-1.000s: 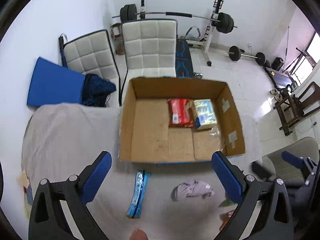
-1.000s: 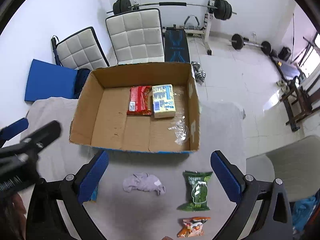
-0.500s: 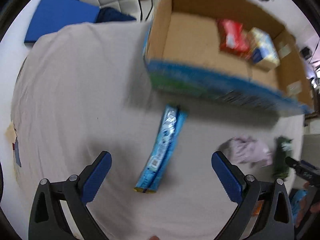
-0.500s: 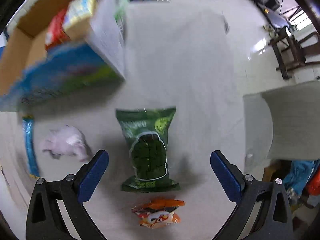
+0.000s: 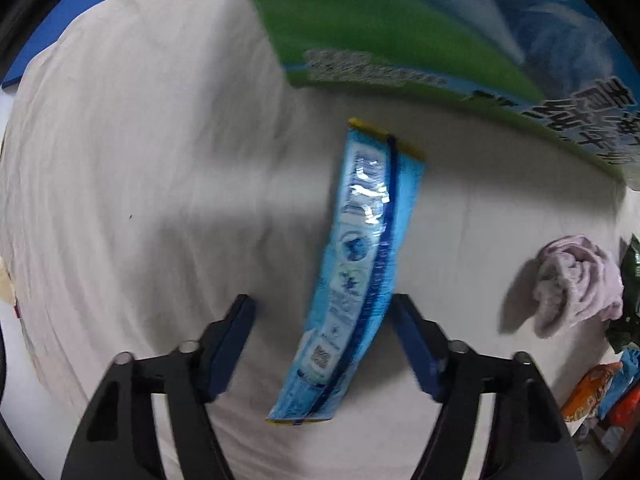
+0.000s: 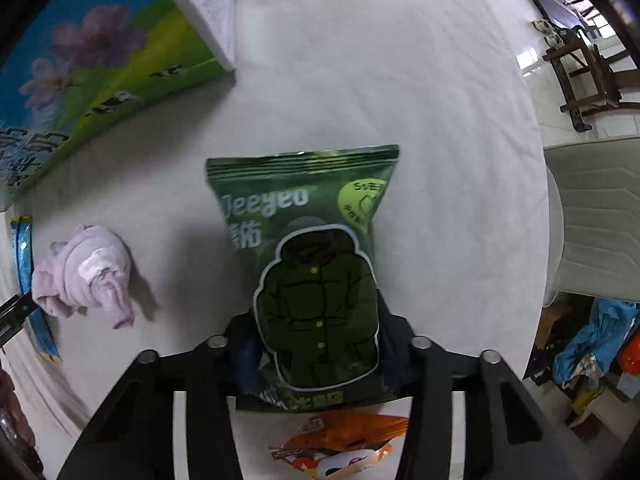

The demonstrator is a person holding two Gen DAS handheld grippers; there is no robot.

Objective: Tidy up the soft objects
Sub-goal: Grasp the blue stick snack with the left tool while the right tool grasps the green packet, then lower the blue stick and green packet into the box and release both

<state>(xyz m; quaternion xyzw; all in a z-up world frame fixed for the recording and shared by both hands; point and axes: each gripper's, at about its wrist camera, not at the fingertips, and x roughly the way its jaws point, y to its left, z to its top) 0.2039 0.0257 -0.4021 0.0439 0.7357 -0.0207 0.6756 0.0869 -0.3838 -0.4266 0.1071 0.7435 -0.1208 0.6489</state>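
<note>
Judged as the pickup step, with 2 things lined up at once and neither yet in the box (image 5: 400, 20).

Found the blue packet (image 5: 368, 220) lying flat on the bench (image 5: 120, 160), just in front of the box, far end almost at the printed wall. Saw the left tongs (image 5: 322, 308) partly spread and astride the near half of that packet, with a clear gap on the left and little on the right. No grip there yet.

Found the green bag (image 6: 308, 240) flat as well, in front of the box and off toward its right corner. Saw the right tongs (image 6: 318, 340) drawn in narrow against both sides of the bag's near half. Could not tell whether truly pinched or only touching.

Noted a purple cloth (image 5: 576, 280) in front of the box between packet and bag, and an orange packet (image 6: 340, 436) farther from the box than the bag.

Likely next: close on both, squarely across the width and gently, given slippery, crushable wrappers. Then lift clear of the box wall before going over it.
</note>
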